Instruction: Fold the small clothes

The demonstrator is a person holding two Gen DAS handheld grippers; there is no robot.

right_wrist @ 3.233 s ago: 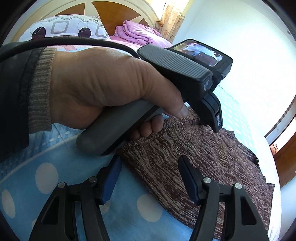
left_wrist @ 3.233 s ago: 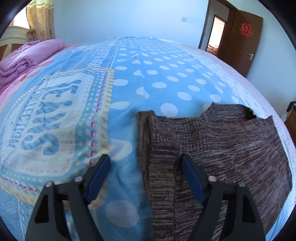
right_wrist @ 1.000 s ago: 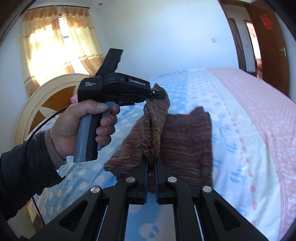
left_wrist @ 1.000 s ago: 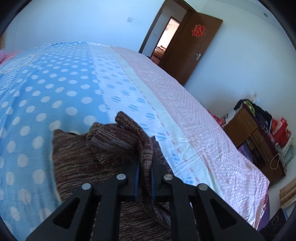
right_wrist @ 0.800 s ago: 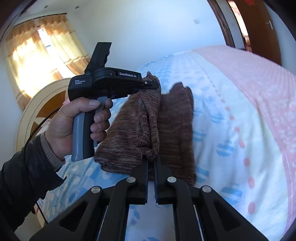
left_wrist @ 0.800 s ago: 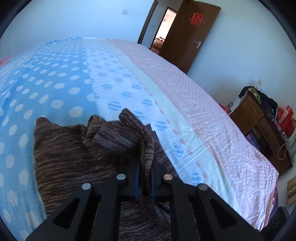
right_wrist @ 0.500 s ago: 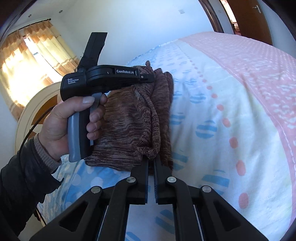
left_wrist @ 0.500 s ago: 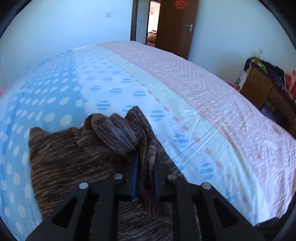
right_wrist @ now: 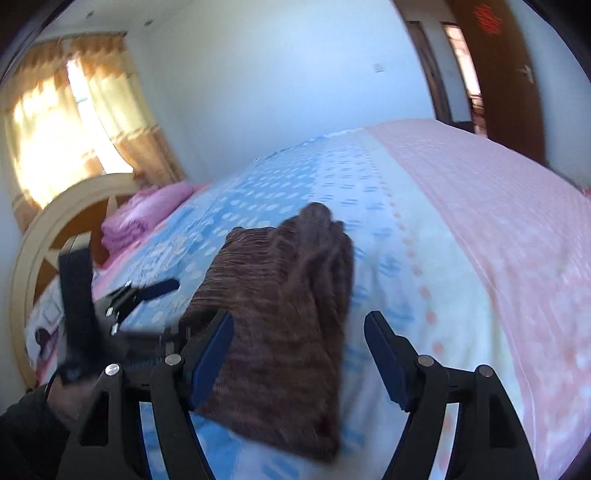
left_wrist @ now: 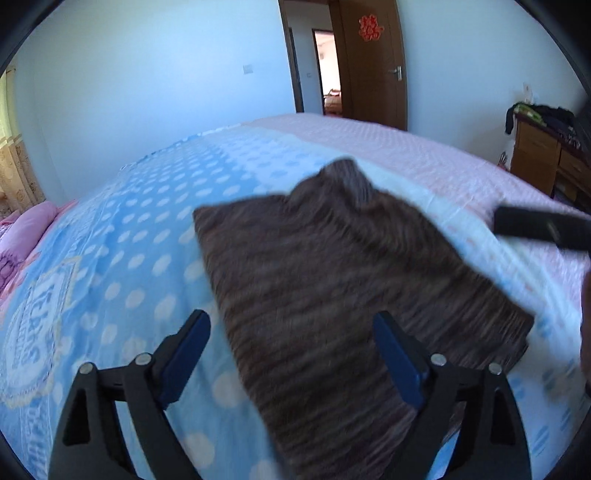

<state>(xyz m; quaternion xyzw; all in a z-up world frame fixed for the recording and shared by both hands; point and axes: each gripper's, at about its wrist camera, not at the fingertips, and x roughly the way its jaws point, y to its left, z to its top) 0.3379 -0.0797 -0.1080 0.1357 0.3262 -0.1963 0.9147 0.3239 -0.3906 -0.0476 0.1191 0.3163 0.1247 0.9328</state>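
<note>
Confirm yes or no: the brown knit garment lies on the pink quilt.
No, the brown knit garment lies on the blue dotted bedspread.

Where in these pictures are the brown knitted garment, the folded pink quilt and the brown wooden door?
Brown knitted garment (left_wrist: 332, 280): left wrist view, middle of its top layer.
Folded pink quilt (right_wrist: 147, 214): right wrist view, its upper fold by the headboard.
Brown wooden door (left_wrist: 373, 81): left wrist view, panel below the red ornament.

I can make out little that reads. The brown wooden door (left_wrist: 373, 70) carries a red paper ornament (left_wrist: 370, 27), its character blurred. The blue dotted bedspread (left_wrist: 122, 258) bears large printed blue letters (left_wrist: 33, 332), too smeared to spell.
</note>
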